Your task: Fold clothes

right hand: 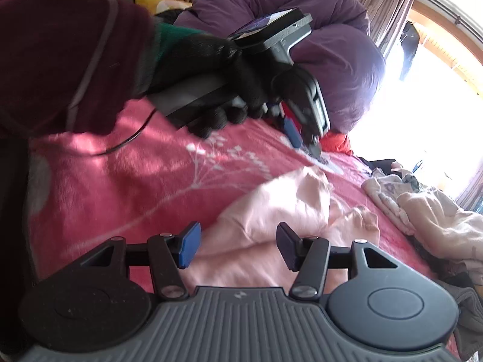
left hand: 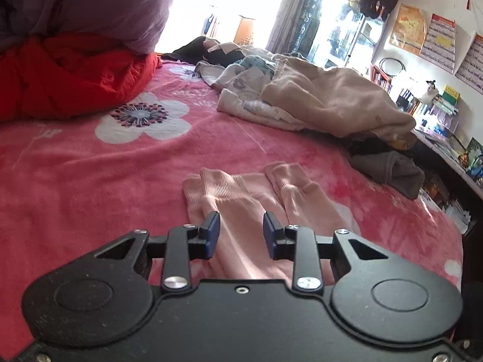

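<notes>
Pink floral blanket [left hand: 90,166], pale pink garment [left hand: 241,199], left tongs [left hand: 241,235] and right tongs [right hand: 238,247] parted, empty

Your left gripper [left hand: 241,230]: black body, two round caps, silver screws, blue pads [left hand: 213,229]. Your right gripper [right hand: 238,249]: grey ribbed housing with a small pale mark, black linkages, blue-faced pads [right hand: 190,247]. Your left hand [right hand: 211,69] wears a black knit glove [right hand: 193,57]; green cuff [right hand: 172,36]; maroon sleeve [right hand: 60,45] with a grey stripe; thin black cable [right hand: 132,137].

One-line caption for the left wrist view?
Open left gripper above a pale pink ribbed garment on a pink floral blanket, unfolded clothes pile behind.
</notes>
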Demonstrator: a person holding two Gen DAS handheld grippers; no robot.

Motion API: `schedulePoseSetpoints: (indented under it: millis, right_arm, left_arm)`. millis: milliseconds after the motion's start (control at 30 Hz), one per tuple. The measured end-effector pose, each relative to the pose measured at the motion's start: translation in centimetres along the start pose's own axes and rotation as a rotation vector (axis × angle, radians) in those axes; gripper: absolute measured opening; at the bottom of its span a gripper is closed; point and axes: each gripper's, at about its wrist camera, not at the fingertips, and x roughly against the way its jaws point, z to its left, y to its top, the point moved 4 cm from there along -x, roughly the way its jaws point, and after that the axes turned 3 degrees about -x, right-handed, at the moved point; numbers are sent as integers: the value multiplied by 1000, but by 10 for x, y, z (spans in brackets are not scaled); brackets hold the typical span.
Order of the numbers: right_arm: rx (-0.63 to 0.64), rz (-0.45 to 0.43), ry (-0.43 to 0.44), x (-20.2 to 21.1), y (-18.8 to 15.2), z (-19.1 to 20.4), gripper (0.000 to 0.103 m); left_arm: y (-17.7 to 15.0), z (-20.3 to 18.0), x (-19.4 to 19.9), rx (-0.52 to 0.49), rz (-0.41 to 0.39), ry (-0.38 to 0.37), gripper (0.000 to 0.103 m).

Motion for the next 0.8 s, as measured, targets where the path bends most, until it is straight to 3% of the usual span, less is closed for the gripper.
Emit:
schedulePoseSetpoints:
  millis: [233, 333, 400, 467, 533, 667, 733, 800]
  right_arm:
    - [-15, 49, -55, -16, 0, -3, 55]
    - [-148, 125, 34, -20, -8, -13, 52]
    - [-272, 155, 82, -26, -12, -22, 38]
    - [-293, 142, 89, -27, -12, -23, 14]
    - [-324, 127, 93, -24, -10, -29, 4]
    - [-383, 98, 85, -13, -9, -44, 4]
    - [-376, 159, 101, -18, -16, -42, 6]
    - [-381, 226, 90, -29, -30, -36, 17]
  left_arm:
    - [-30, -7, 15, 26, 56, 52, 29]
    - [-38, -10, 20, 23, 70, 53, 29]
    - [-42, -11, 22, 24, 72, 54, 29]
    - [-43, -10, 24, 31, 68, 55, 29]
    - [-44, -7, 26, 42, 62, 59, 29]
    - [-44, -2, 27, 66, 56, 52, 29]
    - [-43, -2, 26, 59, 59, 47, 29]
    - [-43, -3, 25, 55, 64, 43, 29]
